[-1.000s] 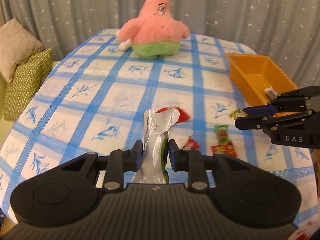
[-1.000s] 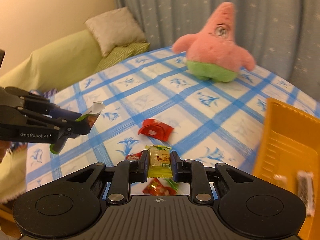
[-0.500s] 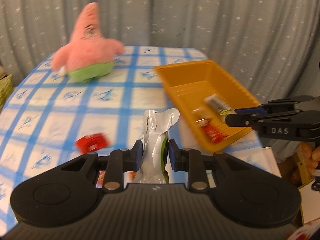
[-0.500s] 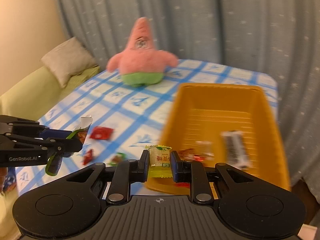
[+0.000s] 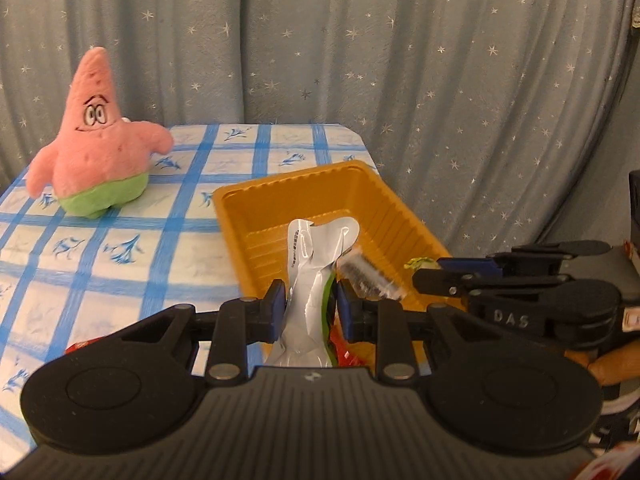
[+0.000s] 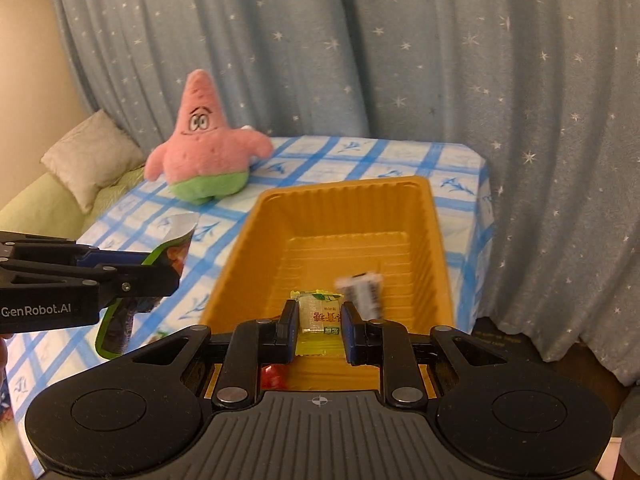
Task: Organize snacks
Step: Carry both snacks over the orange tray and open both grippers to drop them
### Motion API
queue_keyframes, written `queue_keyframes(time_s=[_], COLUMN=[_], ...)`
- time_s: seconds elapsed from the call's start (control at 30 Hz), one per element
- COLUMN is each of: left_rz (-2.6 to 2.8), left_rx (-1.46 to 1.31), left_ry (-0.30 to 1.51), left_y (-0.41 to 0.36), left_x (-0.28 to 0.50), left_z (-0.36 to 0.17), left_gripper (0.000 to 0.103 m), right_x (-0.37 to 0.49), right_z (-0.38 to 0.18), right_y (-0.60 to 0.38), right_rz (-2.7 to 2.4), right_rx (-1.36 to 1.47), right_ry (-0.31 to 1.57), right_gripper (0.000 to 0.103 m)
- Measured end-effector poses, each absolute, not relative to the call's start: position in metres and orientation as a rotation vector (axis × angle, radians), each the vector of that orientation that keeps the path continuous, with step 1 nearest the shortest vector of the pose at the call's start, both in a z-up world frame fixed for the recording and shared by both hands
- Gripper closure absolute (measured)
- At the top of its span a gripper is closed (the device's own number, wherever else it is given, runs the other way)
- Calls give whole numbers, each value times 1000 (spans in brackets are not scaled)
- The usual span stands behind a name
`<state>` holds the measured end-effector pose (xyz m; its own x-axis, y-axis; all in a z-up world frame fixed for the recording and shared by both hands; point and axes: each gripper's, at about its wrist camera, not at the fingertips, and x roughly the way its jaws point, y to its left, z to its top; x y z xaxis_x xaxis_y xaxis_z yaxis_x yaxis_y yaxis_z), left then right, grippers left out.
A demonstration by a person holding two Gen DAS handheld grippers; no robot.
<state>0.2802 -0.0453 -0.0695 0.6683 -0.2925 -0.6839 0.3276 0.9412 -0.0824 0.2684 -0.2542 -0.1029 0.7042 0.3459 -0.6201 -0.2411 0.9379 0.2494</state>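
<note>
My left gripper [image 5: 311, 306] is shut on a silver and green snack pouch [image 5: 310, 280], held upright over the near end of the orange tray [image 5: 256, 200]. My right gripper [image 6: 319, 322] is shut on a small yellow candy packet [image 6: 320, 312], above the near end of the same orange tray [image 6: 436, 240]. Each gripper shows in the other's view: the right one [image 5: 424, 276] at the tray's right, the left one [image 6: 172, 268] with its pouch [image 6: 176, 248] left of the tray. A dark wrapped bar [image 6: 362, 294] and a red sweet [image 6: 272, 376] lie in the tray.
A pink star plush [image 5: 96, 140] stands on the blue-checked tablecloth [image 5: 120, 248] at the far left. A red wrapper [image 5: 78, 346] lies on the cloth near my left gripper. A starry curtain hangs behind. A couch with cushions [image 6: 88, 156] is to the left.
Both grippers have swung right from the loose snacks on the cloth to over the orange tray, each still holding its snack.
</note>
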Motion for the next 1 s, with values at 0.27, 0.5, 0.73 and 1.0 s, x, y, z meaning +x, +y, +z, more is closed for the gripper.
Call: queue_keyframes(time_s=[0.27, 0.5, 0.73, 1.0], left_rz=[-317, -275, -260, -254], left_rx=[28, 20, 31, -8], left_ry=[810, 847, 867, 911], left_y=[-74, -91, -107, -113], left_x=[326, 366, 394, 416], left_z=[-85, -101, -114, -130], left_gripper=[78, 78, 78, 77], right_x=[307, 338, 357, 369], right_z=[-110, -118, -123, -129], right_y=[-271, -285, -294, -297], right_rz=[325, 321, 319, 314], right_rx=[154, 167, 180, 196], right_ry=[721, 731, 730, 734], right_gripper=[80, 80, 80, 80])
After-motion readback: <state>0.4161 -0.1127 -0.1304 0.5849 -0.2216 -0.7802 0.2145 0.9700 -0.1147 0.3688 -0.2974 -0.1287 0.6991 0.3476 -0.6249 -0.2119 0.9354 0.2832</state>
